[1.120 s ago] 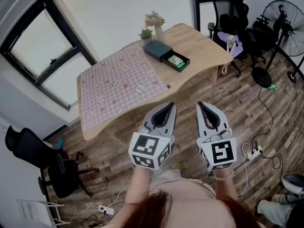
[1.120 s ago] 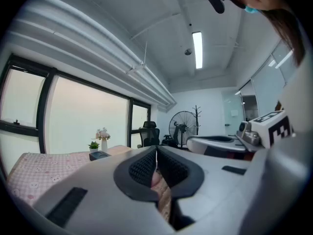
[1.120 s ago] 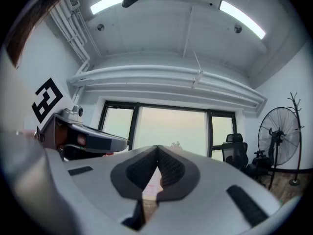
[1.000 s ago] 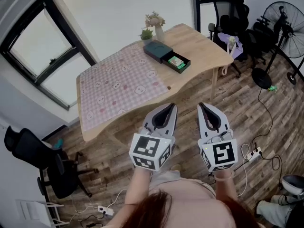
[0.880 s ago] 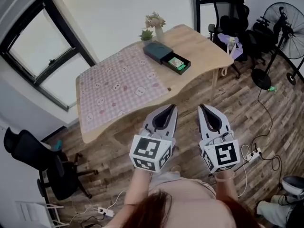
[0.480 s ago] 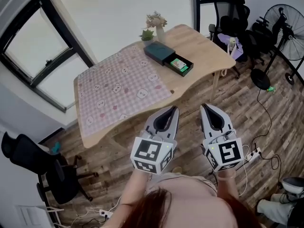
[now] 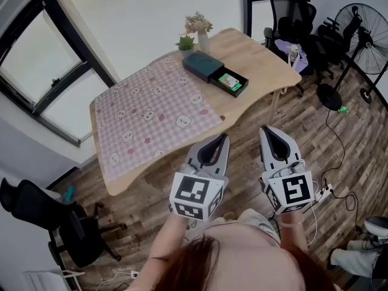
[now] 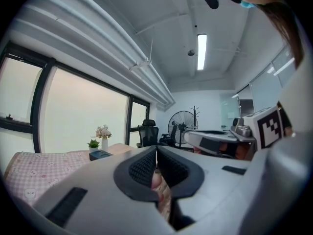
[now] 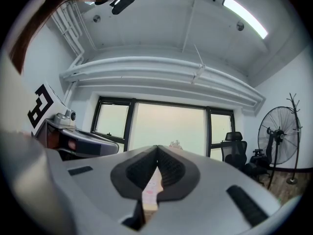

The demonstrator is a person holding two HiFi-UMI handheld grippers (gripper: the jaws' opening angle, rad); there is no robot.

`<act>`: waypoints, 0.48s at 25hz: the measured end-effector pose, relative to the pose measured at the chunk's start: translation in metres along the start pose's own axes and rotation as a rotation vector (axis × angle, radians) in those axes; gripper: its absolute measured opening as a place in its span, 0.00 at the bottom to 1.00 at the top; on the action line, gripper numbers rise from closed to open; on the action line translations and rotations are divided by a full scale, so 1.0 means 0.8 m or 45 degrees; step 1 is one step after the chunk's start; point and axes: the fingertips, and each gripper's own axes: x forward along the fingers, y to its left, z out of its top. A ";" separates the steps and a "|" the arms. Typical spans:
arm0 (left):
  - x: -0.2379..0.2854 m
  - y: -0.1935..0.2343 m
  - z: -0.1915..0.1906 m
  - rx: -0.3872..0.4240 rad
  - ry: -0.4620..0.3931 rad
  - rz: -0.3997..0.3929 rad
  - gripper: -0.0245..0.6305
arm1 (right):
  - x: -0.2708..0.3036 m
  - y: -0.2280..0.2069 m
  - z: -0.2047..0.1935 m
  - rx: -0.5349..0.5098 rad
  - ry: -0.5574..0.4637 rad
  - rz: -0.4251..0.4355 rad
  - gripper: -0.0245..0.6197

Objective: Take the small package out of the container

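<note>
A dark green container [image 7: 204,65] sits at the far side of the wooden table [image 7: 260,59], its black drawer [image 7: 238,91] pulled out toward the right. Inside the drawer lies a small green-and-white package [image 7: 228,81]. My left gripper [image 7: 225,136] and right gripper [image 7: 267,129] are held side by side over the floor, short of the table's near edge. Both point toward the table with jaws shut and nothing in them. In the left gripper view the container [image 8: 99,154] shows far off, left of the jaws.
A pink checked cloth [image 7: 151,114] covers the table's left half. A vase of flowers [image 7: 200,32] and a small potted plant [image 7: 185,43] stand behind the container. Office chairs [image 7: 290,8], a standing fan [image 7: 362,41] and floor cables [image 7: 337,190] lie to the right; another chair [image 7: 45,214] left.
Both grippers and the head have moved forward toward the table, which now sits closer and lower in the head view. Both jaws stayed shut.
</note>
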 end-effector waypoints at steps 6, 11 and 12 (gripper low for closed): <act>0.016 0.006 -0.007 -0.023 0.011 -0.017 0.06 | 0.015 -0.010 -0.007 0.024 0.008 -0.011 0.03; 0.039 0.010 -0.017 -0.022 0.017 -0.020 0.06 | 0.032 -0.025 -0.017 0.019 0.017 -0.024 0.03; 0.044 0.011 -0.019 -0.022 0.021 -0.019 0.06 | 0.036 -0.029 -0.019 0.020 0.017 -0.024 0.03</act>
